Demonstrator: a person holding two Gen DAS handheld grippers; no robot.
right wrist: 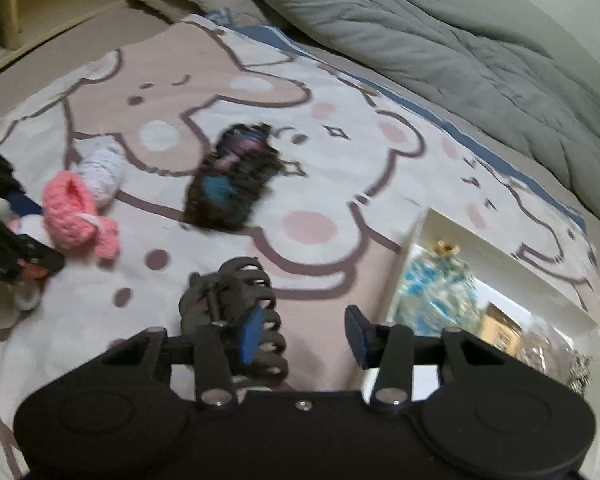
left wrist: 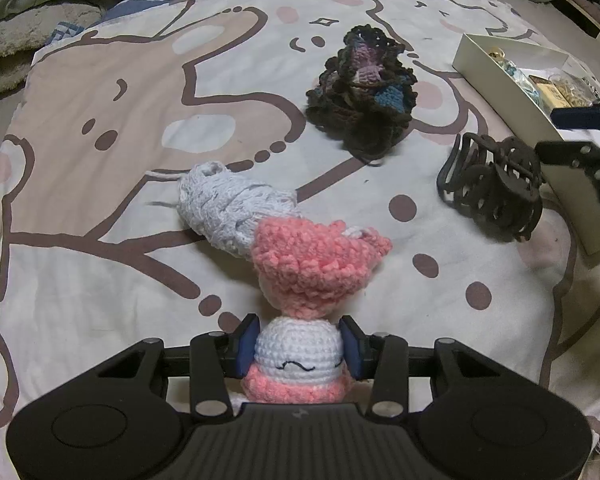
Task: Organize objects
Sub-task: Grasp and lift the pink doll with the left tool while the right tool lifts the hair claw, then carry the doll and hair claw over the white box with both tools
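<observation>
Doll gripped on the left, hair claw under the right.
My left gripper (left wrist: pixel 299 350) clamps the crochet doll (left wrist: pixel 300 320) at lower centre; my right gripper (right wrist: pixel 303 334) stands open, empty, one finger over the hair claw (right wrist: pixel 236 312), white box (right wrist: pixel 420 248) at right.

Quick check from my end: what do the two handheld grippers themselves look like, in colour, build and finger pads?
Both match. The left gripper and right gripper have matte black bodies with a ribbed centre and a round disc moulded at each side. Black linkage arms with silver pivot screws carry two fingers faced with blue pads. No cables, sleeves or hands are visible in either wrist view.
</observation>
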